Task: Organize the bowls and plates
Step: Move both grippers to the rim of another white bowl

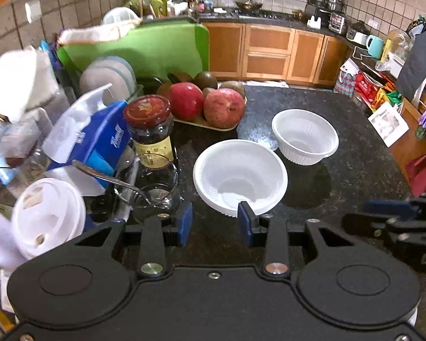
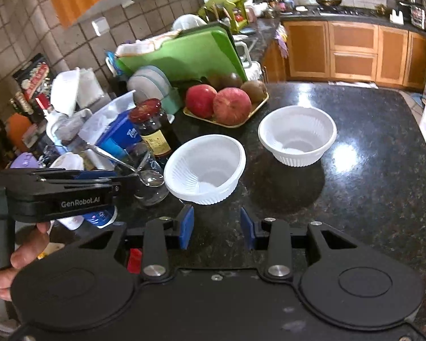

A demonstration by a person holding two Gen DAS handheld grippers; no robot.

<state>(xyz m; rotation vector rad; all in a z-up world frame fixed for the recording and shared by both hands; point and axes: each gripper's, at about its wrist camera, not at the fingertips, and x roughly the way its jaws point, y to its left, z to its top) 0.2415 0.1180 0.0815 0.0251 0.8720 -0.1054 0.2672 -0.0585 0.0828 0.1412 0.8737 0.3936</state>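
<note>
Two white ribbed plastic bowls sit on the dark granite counter. The near bowl (image 1: 240, 176) (image 2: 204, 167) leans a little to one side. The far bowl (image 1: 305, 136) (image 2: 296, 136) stands upright to its right. My left gripper (image 1: 215, 223) is open just in front of the near bowl. Its right pad (image 1: 245, 221) overlaps the bowl's near rim, and only bare counter shows between the pads. My right gripper (image 2: 216, 227) is open over bare counter, short of both bowls. Grey-green plates (image 1: 108, 76) (image 2: 150, 82) stand on edge in a rack at the left.
Clutter lines the left side: a red-lidded jar (image 1: 149, 130), a glass mug with a spoon (image 1: 153, 187), a blue tissue pack (image 1: 99, 142) and a white cup lid (image 1: 47, 213). A fruit tray (image 2: 227, 105) and a green cutting board (image 2: 184, 54) stand behind. A hand (image 2: 22, 253) holds the left gripper (image 2: 85, 183).
</note>
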